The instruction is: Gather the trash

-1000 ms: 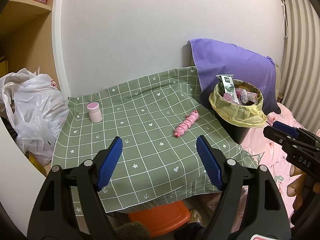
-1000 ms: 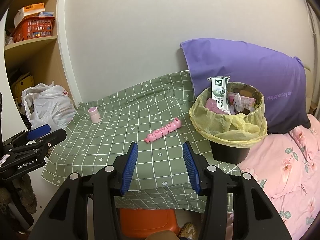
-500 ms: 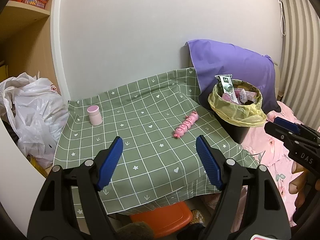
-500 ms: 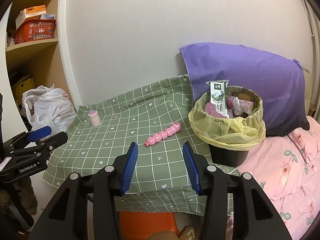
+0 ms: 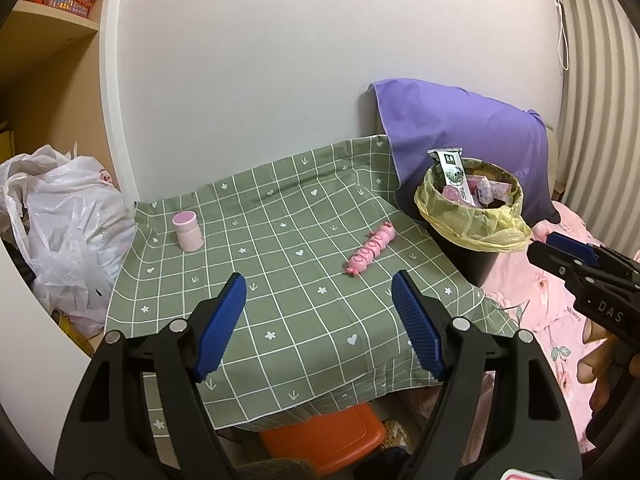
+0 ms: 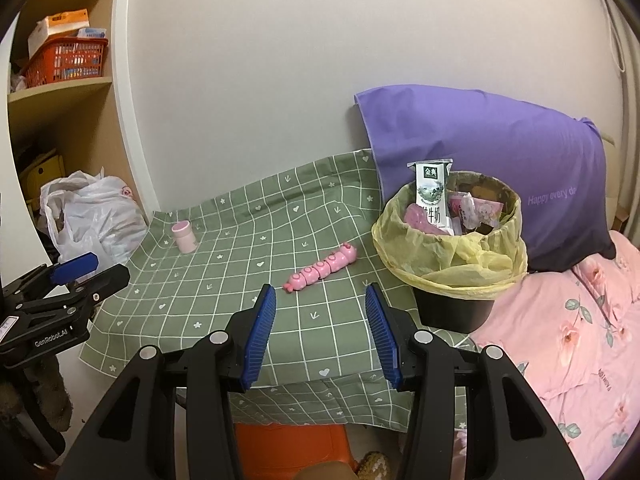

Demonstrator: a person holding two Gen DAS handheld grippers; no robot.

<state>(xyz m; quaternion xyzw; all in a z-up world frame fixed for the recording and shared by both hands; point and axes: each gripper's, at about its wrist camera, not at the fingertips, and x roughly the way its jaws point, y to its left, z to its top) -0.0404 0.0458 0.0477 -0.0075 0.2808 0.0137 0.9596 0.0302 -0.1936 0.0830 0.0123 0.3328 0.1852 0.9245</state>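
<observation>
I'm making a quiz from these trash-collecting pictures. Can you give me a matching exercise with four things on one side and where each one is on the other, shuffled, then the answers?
Things:
1. milk carton
2. pink cup
3. pink caterpillar toy
4. white plastic bag

Places:
A. lying near the middle of the green cloth
B. beside the table, under the shelves
C. standing up in the bin
D. upright near the cloth's far left corner

Pairs: 1-C, 2-D, 3-A, 4-B

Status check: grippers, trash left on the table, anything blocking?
Left gripper and right gripper open, empty. Pink toy and pink cup on tablecloth; bin nearly full. Nothing blocking.
</observation>
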